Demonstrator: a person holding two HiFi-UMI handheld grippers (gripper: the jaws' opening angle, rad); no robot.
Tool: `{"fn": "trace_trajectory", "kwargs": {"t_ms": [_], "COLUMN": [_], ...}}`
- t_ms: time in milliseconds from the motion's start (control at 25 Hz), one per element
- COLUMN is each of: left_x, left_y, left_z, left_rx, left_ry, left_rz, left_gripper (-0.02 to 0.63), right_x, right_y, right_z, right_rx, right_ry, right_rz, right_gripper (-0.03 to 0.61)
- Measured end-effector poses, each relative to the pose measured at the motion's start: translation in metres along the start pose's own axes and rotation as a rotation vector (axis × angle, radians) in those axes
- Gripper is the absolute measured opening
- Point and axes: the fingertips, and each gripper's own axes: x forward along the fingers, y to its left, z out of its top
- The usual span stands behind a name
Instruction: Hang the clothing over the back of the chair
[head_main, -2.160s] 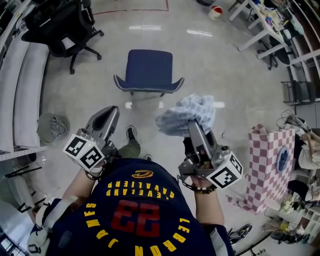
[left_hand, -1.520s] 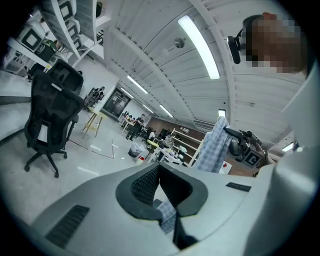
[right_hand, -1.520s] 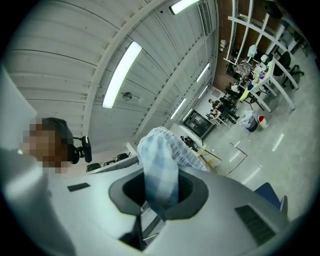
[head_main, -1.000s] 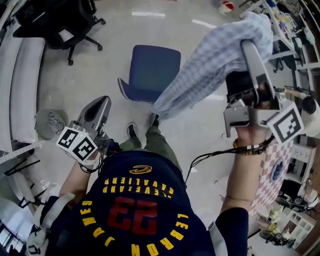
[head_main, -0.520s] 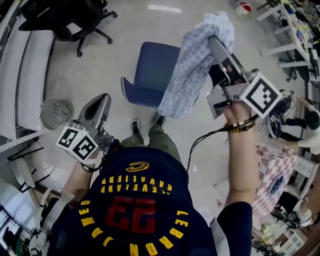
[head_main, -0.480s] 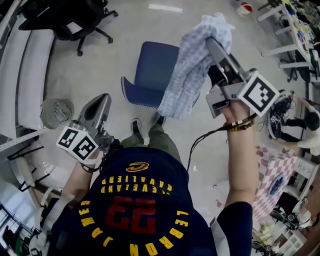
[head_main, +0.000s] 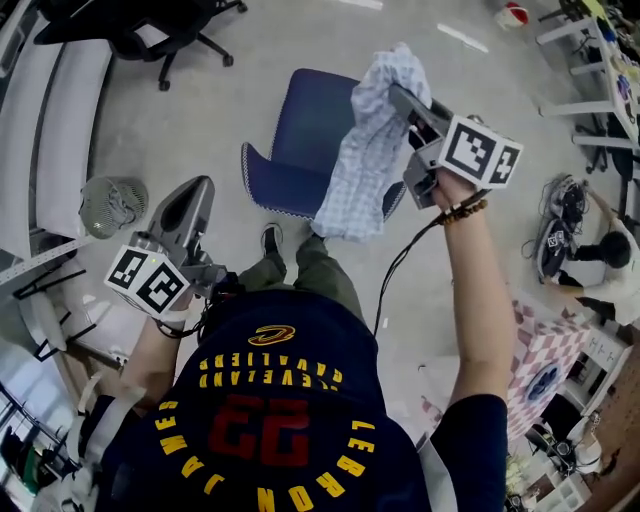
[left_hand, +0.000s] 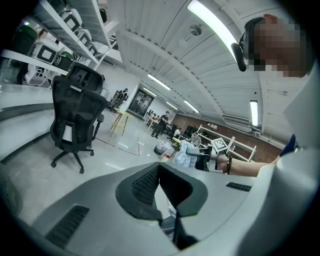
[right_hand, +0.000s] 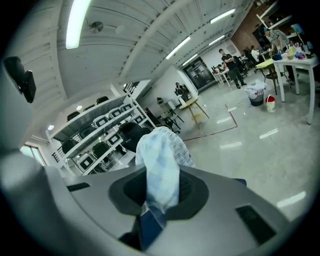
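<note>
The right claw (head_main: 398, 95) is clamped on a bunched end of the pale checked cloth (head_main: 368, 150). The cloth pokes up past the jaws and hangs down from them in a loose drape. Under it stands the blue chair (head_main: 300, 130), with the cloth's lower edge over the right end of the chair's back, though I cannot tell if it touches. The left claw (head_main: 195, 195) is closed on nothing, low at the person's left and well apart from the cloth.

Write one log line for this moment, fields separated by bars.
right tool: shut on checked shirt | checked shirt: dangling above blue chair | left tool: shut, empty
</note>
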Motion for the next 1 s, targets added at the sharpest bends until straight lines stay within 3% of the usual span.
{"fn": "trace_trajectory", "kwargs": {"t_ms": [400, 760, 1000], "left_x": [0.010, 0.022, 0.033], "left_y": [0.018, 0.038, 0.058], "left_z": [0.001, -0.010, -0.023], "left_rx": [-0.021, -0.050, -0.068], "left_ry": [0.011, 0.029, 0.052], "left_rz": [0.075, 0.150, 0.197], "left_gripper": [0.003, 0.003, 0.003], "right_x": [0.060, 0.105, 0.123], "right_y": [-0.095, -0.166, -0.198], "right_z": [-0.097, -0.207, -0.258], "right_rx": [0.018, 0.168, 0.129], "right_ry": [0.250, 0.505, 0.683], "right_rz": [-0.141, -0.140, -0.139], "right_gripper": [0.058, 0.058, 0.058]}}
